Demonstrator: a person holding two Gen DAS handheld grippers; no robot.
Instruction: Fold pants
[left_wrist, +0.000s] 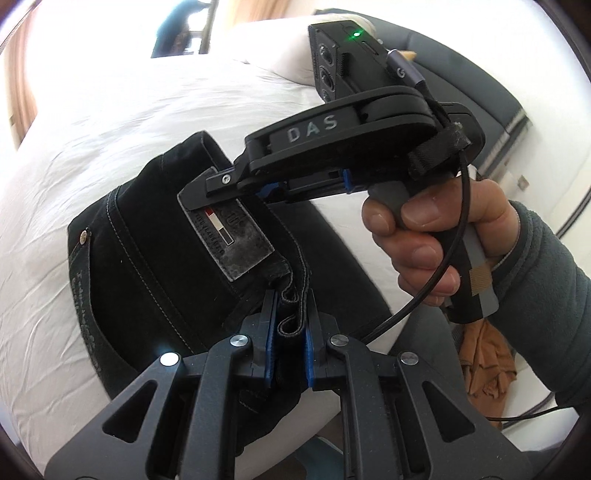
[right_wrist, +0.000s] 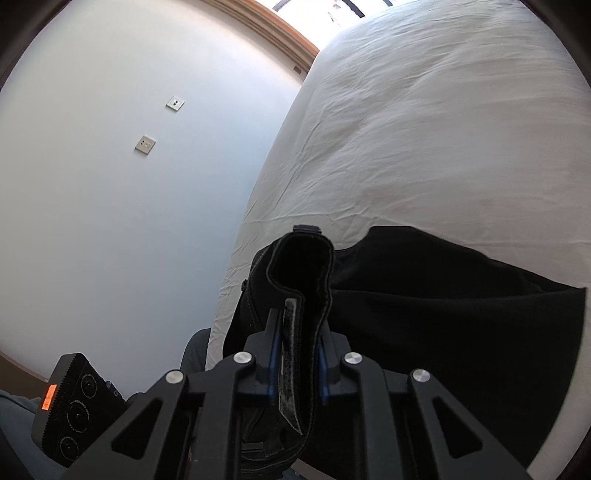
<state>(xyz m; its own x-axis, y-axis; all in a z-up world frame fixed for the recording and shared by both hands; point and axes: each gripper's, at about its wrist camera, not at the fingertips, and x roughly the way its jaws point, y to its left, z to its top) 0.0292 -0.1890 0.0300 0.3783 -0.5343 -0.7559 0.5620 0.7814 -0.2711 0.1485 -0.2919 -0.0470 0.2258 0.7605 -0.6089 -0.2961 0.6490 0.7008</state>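
Black denim pants (left_wrist: 147, 266) lie bunched at the edge of a bed (left_wrist: 110, 122) covered in a creased white sheet, both ends of the waistband pinched up by tools. The left hand-held gripper (left_wrist: 290, 332) is closed on a folded wad of waistband, its blue pads pressing the denim's thick edges. The right hand-held gripper (left_wrist: 201, 192), embossed "DAS" on its black housing, is clamped on the waistband at the grey leather-look patch (left_wrist: 231, 243), which carries a red, white and dark flag emblem; its small print is too worn to read. A hand (left_wrist: 428, 240) in a grey fleece sleeve (left_wrist: 543, 295) grips the handle, a black cable looping below. Pale stitching and a metal rivet (left_wrist: 85, 236) mark the pocket.

Only the right wrist view shows the pale blue wall (right_wrist: 110, 203) with two square socket plates (right_wrist: 175, 103), and the upright loop of waistband between the closed pads. A tan garment (left_wrist: 487, 365) appears only in the left wrist view.
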